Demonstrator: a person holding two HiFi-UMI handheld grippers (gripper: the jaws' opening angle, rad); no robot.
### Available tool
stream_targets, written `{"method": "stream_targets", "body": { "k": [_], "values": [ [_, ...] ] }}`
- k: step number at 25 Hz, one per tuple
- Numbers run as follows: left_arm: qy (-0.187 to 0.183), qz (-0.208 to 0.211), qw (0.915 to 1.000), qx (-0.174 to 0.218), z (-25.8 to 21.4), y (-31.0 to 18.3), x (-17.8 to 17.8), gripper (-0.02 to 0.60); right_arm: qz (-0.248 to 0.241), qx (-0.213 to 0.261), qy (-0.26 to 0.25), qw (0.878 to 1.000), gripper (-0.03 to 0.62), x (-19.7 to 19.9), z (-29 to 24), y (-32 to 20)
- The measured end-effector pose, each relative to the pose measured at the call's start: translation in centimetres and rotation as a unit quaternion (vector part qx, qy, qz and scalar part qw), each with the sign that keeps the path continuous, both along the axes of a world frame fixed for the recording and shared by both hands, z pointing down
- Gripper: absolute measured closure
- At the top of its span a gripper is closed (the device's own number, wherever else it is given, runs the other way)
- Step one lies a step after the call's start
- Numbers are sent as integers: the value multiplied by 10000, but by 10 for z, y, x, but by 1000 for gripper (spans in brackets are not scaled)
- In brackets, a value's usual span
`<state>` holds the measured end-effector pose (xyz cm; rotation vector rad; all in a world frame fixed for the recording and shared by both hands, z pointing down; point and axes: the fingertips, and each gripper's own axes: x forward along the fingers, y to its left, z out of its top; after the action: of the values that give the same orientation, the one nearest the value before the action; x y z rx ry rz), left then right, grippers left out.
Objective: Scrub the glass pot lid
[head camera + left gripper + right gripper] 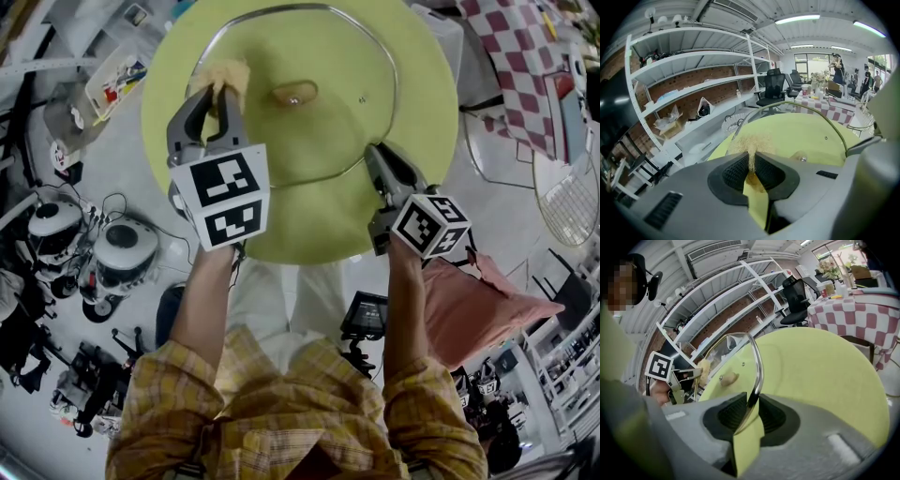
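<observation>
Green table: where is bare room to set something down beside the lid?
Free: the table strip right of the glass lid, and the near strip before it. Crowded: the lid's left, where the left gripper holds a scrub pad, and its near right, where the right gripper grips the rim.

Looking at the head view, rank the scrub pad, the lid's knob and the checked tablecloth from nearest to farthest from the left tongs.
1. Scrub pad: clamped in the left tongs, at the left edge of the glass lid.
2. Knob: at the lid's centre, to the right of the tongs.
3. Checked tablecloth: far upper right corner.
</observation>
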<state>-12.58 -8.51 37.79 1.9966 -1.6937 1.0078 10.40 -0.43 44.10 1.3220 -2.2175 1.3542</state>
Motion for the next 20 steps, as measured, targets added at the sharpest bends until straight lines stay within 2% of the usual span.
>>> {"method": "stream_targets", "body": {
  "k": [20],
  "values": [
    [-10,-97,9997,205,-8,-32,22,537,-64,17,77,9999,514,-4,1,1]
  ]
}}
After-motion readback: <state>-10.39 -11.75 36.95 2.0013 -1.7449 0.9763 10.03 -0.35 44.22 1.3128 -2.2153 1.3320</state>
